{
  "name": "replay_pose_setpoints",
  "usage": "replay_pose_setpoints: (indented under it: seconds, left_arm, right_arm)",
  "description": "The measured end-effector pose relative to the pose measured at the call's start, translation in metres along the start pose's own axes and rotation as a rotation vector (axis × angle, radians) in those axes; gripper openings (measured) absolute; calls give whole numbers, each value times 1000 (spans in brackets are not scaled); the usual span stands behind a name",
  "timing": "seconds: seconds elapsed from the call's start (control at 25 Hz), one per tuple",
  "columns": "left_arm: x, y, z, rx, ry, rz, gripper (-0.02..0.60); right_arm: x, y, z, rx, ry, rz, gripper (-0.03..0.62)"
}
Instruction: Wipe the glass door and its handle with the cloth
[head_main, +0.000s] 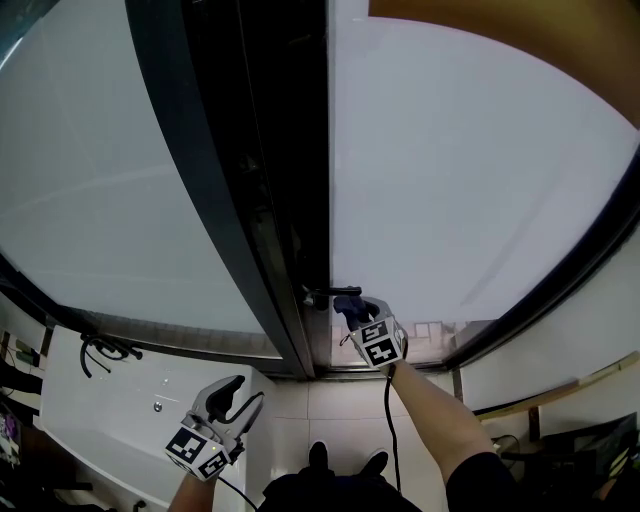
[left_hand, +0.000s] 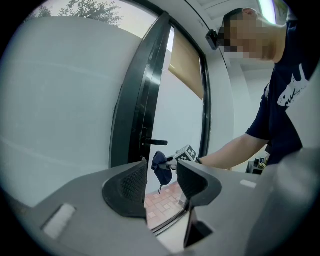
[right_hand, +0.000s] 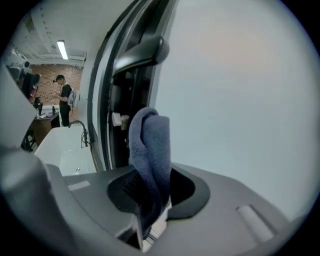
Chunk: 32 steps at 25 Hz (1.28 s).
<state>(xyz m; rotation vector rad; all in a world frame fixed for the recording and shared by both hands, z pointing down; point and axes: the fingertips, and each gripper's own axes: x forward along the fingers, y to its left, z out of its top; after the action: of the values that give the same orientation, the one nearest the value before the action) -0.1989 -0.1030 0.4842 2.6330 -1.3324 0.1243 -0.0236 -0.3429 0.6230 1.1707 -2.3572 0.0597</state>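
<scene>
A frosted glass door (head_main: 480, 180) in a dark frame stands ahead, with a black lever handle (head_main: 322, 294) at its left edge. My right gripper (head_main: 352, 308) is shut on a dark blue cloth (right_hand: 150, 155) just below and right of the handle (right_hand: 140, 52). The cloth (head_main: 347, 305) sits close to the glass. From the left gripper view the cloth (left_hand: 162, 167) hangs folded under the handle (left_hand: 154, 142). My left gripper (head_main: 238, 392) is held low and away from the door, open and empty (left_hand: 161, 186).
A second frosted pane (head_main: 90, 180) fills the left side. A white sink counter (head_main: 120, 420) with a dark tap (head_main: 100, 350) lies at lower left. Tiled floor (head_main: 330, 410) and the person's shoes (head_main: 345, 462) are below. A person (right_hand: 64, 97) stands far back in the room.
</scene>
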Motion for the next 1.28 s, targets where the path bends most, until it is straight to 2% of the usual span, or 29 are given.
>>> replay_pose_setpoints:
  seconds: [0.12, 0.2, 0.32, 0.56, 0.68, 0.84, 1.0, 1.12, 1.2, 1.28]
  left_arm:
    - [1, -3, 1, 0, -3, -5, 184]
    - [3, -3, 2, -2, -9, -11, 185]
    - [7, -4, 2, -1, -16, -21, 184]
    - [14, -6, 7, 0, -30, -40, 184]
    - [15, -9, 11, 4, -38, -48, 184]
    - [11, -5, 10, -2, -41, -37, 184]
    - [7, -1, 5, -12, -37, -23, 184]
    - [6, -1, 4, -17, -39, -16, 184]
    - [6, 0, 4, -15, -43, -12, 184]
    - [5, 1, 3, -17, -42, -7, 184]
  right_arm:
    - [-24, 7, 0, 96, -58, 37, 80]
    - [-42, 11, 0, 112, -94, 54, 80]
    - [-68, 24, 20, 60, -155, 94, 80]
    - [-97, 74, 109, -110, -315, 172, 80]
    - [-109, 96, 152, -235, -389, 183, 80]
    - [-108, 109, 188, -493, -412, 114, 80]
    - [-90, 113, 208, -833, -372, 28, 80]
    - [-63, 117, 196, -1059, -301, 15, 80]
    - [-48, 118, 184, -1121, -250, 35, 80]
    - [-40, 117, 177, -1114, -219, 56, 80]
